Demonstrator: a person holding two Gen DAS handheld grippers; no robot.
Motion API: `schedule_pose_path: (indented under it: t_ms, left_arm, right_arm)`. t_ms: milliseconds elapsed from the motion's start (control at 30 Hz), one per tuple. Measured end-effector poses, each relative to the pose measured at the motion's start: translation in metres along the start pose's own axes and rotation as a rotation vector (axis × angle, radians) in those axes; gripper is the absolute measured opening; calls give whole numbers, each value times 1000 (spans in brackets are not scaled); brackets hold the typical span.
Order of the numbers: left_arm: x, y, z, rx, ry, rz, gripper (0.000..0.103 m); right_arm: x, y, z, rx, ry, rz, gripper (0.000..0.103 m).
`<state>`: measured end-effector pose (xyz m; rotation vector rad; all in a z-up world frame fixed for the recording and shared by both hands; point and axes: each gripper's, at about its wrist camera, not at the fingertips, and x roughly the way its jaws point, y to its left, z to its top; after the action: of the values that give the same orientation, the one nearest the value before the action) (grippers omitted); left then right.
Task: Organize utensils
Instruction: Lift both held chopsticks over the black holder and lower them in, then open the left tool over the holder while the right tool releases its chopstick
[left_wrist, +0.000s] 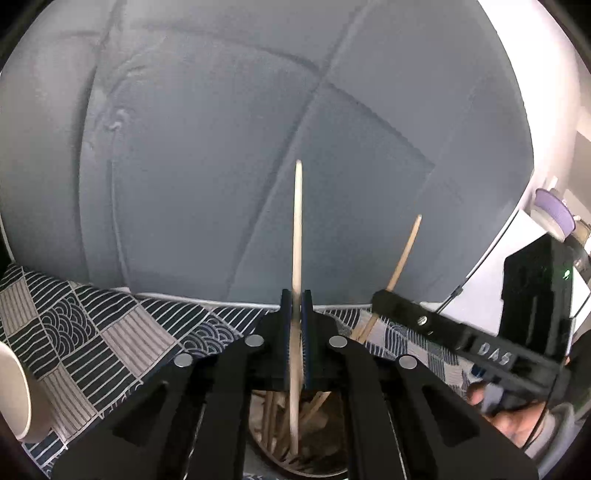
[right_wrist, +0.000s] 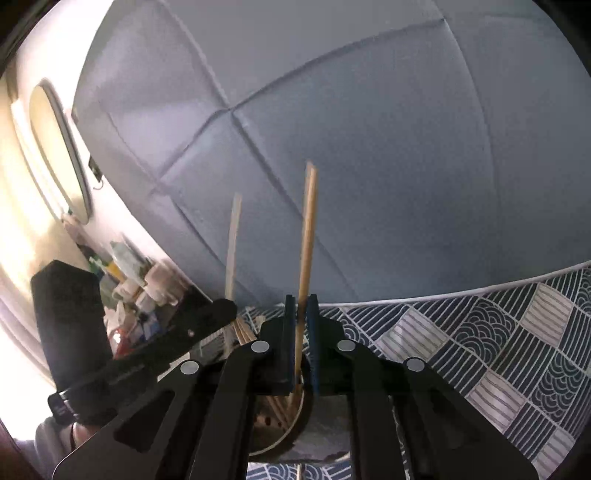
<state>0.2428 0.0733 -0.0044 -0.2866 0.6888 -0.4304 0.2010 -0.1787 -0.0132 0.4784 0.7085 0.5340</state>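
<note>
My left gripper (left_wrist: 295, 295) is shut on a pale wooden chopstick (left_wrist: 297, 229) that stands upright, its lower end inside a round holder (left_wrist: 295, 461) with several more chopsticks. My right gripper (right_wrist: 301, 299) is shut on a darker wooden chopstick (right_wrist: 308, 229), also upright over the same holder (right_wrist: 291, 435). In the left wrist view the right gripper's body (left_wrist: 461, 332) shows at the right with its chopstick (left_wrist: 404, 254). In the right wrist view the left gripper's body (right_wrist: 147, 354) shows at the left with its pale chopstick (right_wrist: 232, 251).
A patterned navy and grey cloth (left_wrist: 92, 332) covers the table. A grey padded wall panel (left_wrist: 258, 147) rises behind. A cream cup (left_wrist: 14, 398) stands at the left. A cluttered shelf (right_wrist: 136, 288) and an oval mirror (right_wrist: 59, 147) are at far left.
</note>
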Motion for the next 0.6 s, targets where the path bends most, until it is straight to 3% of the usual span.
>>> schedule_pose_path:
  t_ms: [67, 133, 167, 200, 233, 300, 600]
  left_arm:
    - [-4, 5, -1, -45, -9, -11, 7]
    - [-9, 9, 1, -75, -19, -9, 19]
    - [-10, 10, 1, -73, -25, 9, 33]
    - [-13, 10, 2, -74, -31, 23, 39]
    - [-15, 11, 2, -78, -33, 22, 39]
    - [-23, 13, 5, -100, -47, 26, 51]
    - [-52, 23, 11, -118, -82, 114, 73]
  right_arm:
    - [-5, -1, 0, -8, -9, 8, 8]
    - [-10, -4, 2, 7, -26, 10, 9]
    - [-14, -7, 4, 26, -35, 18, 9]
    - [-18, -9, 5, 43, -49, 21, 11]
    - [-21, -12, 7, 53, -61, 18, 15]
    - [-28, -16, 9, 79, -88, -2, 37]
    - [-54, -36, 15, 163, -137, -94, 72]
